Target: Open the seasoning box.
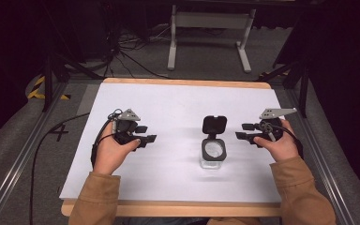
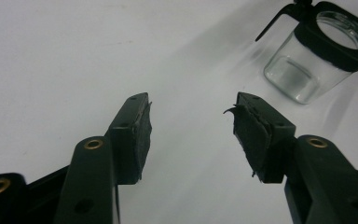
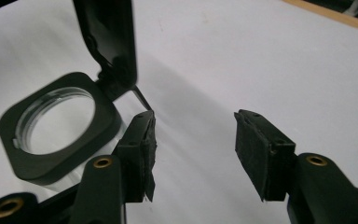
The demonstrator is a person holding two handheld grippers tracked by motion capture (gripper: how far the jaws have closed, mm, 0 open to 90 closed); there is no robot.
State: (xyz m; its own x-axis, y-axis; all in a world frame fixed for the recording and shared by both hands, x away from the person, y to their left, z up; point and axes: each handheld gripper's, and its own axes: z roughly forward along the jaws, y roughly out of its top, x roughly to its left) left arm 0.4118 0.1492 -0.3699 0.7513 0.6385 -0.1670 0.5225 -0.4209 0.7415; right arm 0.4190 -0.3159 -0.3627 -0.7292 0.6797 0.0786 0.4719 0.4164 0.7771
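Observation:
A clear glass jar (image 1: 213, 153) with a black collar stands on the white table top (image 1: 178, 103), right of centre. Its black flip lid (image 1: 214, 125) is swung open and stands up behind the mouth. The jar (image 2: 314, 60) looks empty. My left gripper (image 1: 146, 133) is open, held to the left of the jar with a wide gap of bare table between them. My right gripper (image 1: 244, 131) is open just to the right of the jar (image 3: 58, 135), its near pad (image 3: 147, 154) close to the collar, apart from it. The lid (image 3: 109, 42) rises above that pad.
The table's wooden edge (image 1: 168, 208) runs along the front. Metal rails (image 1: 23, 154) flank both sides. Beyond the far edge lie a grey floor, cables (image 1: 131, 56) and a white stand (image 1: 211, 28).

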